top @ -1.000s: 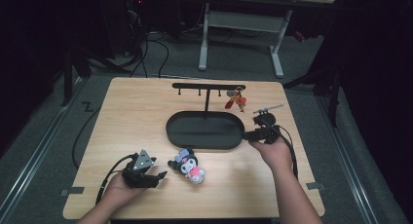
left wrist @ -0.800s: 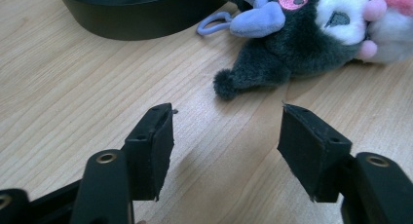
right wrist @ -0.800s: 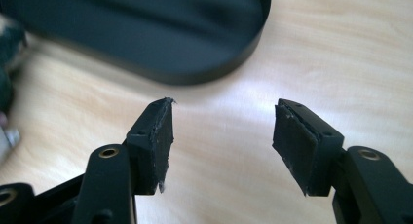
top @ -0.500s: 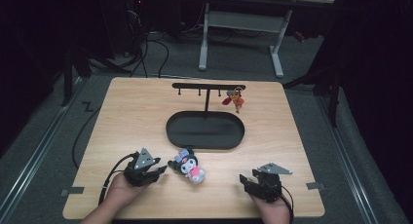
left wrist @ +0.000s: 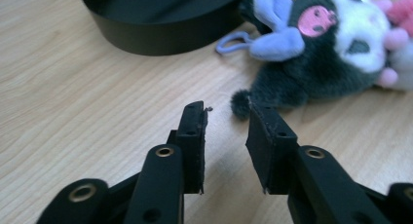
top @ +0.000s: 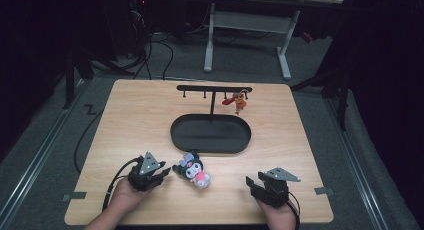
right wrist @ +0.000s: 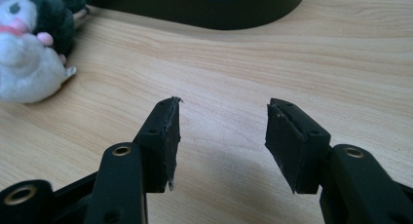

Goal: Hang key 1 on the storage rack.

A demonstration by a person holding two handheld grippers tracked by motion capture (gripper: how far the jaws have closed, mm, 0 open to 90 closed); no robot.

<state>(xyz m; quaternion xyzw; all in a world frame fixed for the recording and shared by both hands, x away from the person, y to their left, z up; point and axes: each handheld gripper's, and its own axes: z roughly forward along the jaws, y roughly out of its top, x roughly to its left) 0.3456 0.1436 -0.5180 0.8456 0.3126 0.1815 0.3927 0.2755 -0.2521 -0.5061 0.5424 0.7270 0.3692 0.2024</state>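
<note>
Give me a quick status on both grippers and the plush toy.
Left gripper jaws just narrowed, nothing gripped. Right gripper open, empty. Plush toy on table beside tray. Path clear.

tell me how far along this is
Done: one red charm hangs on the rack. In hand: nothing. The left tool, whose jaws have just been closing, sits beside the plush with nothing between them. The right tool rests open near the table edge. Left: gripping the plush and, probably, hanging it.
</note>
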